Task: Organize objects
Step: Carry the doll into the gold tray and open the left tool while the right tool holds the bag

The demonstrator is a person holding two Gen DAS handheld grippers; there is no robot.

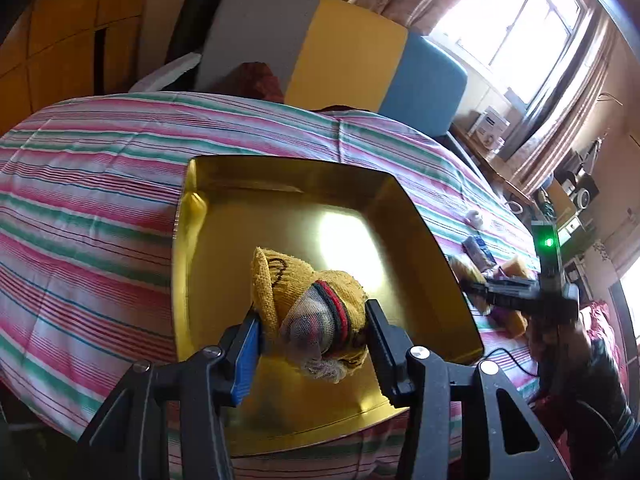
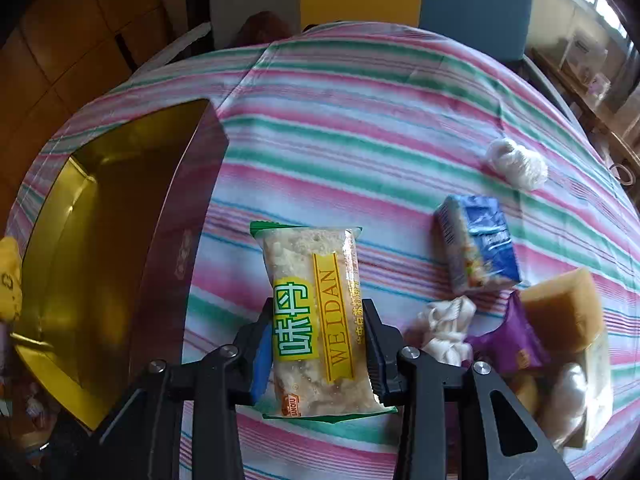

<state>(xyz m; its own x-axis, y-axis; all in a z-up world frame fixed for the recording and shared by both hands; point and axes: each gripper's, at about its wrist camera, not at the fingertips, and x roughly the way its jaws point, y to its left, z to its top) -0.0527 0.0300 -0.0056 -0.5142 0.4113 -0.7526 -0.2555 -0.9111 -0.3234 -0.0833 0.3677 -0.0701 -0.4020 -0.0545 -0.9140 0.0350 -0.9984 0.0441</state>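
Left gripper [image 1: 314, 330]: jaws closed on a yellow knitted sock bundle [image 1: 316, 308], held over the gold tray [image 1: 208, 264] on the striped bedsheet [image 1: 88, 200]. Right gripper [image 2: 318, 344]: jaws clamped on a WEIDAN snack packet [image 2: 316, 316], just right of the tray's wall. Nearby to the right lie a blue tissue pack [image 2: 478, 244], white yarn ball [image 2: 516, 162], purple wrapper [image 2: 506, 342] and brown sponge [image 2: 564, 308], crowded together.

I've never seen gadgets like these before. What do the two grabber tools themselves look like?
Both are black plastic, angular frames with silver screw heads. The left gripper and right gripper each have one blue-padded finger and one black ribbed finger. Seen from the left, the right tool shows a green light and a thin black cable.
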